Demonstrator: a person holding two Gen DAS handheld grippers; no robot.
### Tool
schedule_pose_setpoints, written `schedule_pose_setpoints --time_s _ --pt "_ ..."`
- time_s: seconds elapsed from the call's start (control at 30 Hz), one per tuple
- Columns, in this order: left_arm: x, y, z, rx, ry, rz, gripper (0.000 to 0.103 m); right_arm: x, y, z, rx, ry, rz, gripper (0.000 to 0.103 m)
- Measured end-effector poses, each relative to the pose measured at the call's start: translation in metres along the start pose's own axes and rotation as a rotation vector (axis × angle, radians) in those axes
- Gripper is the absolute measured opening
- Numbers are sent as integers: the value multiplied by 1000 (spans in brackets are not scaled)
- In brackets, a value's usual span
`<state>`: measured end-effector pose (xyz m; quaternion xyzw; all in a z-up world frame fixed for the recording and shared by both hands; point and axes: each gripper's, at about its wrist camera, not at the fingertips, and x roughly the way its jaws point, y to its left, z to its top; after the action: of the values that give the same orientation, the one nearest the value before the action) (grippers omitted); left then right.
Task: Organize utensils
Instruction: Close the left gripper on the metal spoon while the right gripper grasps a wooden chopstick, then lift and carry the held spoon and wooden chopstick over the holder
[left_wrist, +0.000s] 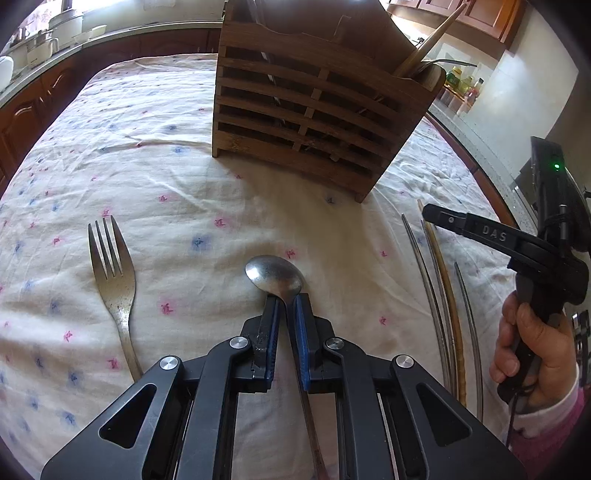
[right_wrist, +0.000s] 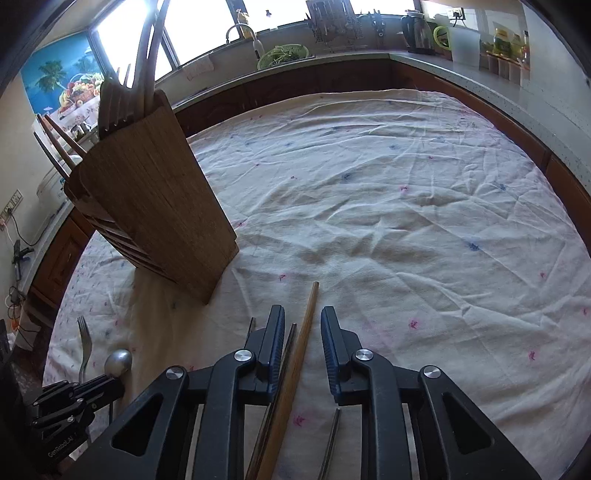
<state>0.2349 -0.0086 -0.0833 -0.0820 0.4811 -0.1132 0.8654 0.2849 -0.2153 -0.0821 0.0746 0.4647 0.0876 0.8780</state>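
A slatted wooden utensil holder (left_wrist: 314, 107) stands on the flowered tablecloth (left_wrist: 177, 173), with wooden utensils sticking out of its top (right_wrist: 147, 66). My left gripper (left_wrist: 287, 301) is shut on the neck of a metal spoon (left_wrist: 275, 275), whose bowl lies just beyond the fingertips. A metal fork (left_wrist: 112, 273) lies to its left. My right gripper (right_wrist: 303, 314) is open and hovers over a wooden chopstick (right_wrist: 301, 350) and metal chopsticks (right_wrist: 286, 354). In the left wrist view the right gripper (left_wrist: 428, 212) sits above several chopsticks (left_wrist: 443, 295) at the right.
A kitchen counter (right_wrist: 461, 70) with a kettle, jars and a sink runs behind the table. Pots (left_wrist: 66, 26) stand on the counter at the far left. Wooden cabinet fronts (left_wrist: 22, 114) border the table. Wrinkled cloth (right_wrist: 406, 206) stretches right of the holder.
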Motion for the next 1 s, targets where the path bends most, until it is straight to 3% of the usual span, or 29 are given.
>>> schedule_pose_setpoints --time_s 0.23,0.3,0.47,0.63,1.0 --pt "1 -5 1 34 3 15 9 10 1 3 -6 4 -14 15" --pt "2 -6 0 46 0 15 9 9 1 4 -8 7 -22 7" --pt "0 -3 -1 42 -5 -5 5 2 -2 -1 28 -11 25 6" --pt "-16 1 -5 20 -45 -29 4 -26 -2 -9 47 -63 77 5" --pt "-89 1 -6 -6 -198 -111 2 -115 5 -16 59 -210 183 5"
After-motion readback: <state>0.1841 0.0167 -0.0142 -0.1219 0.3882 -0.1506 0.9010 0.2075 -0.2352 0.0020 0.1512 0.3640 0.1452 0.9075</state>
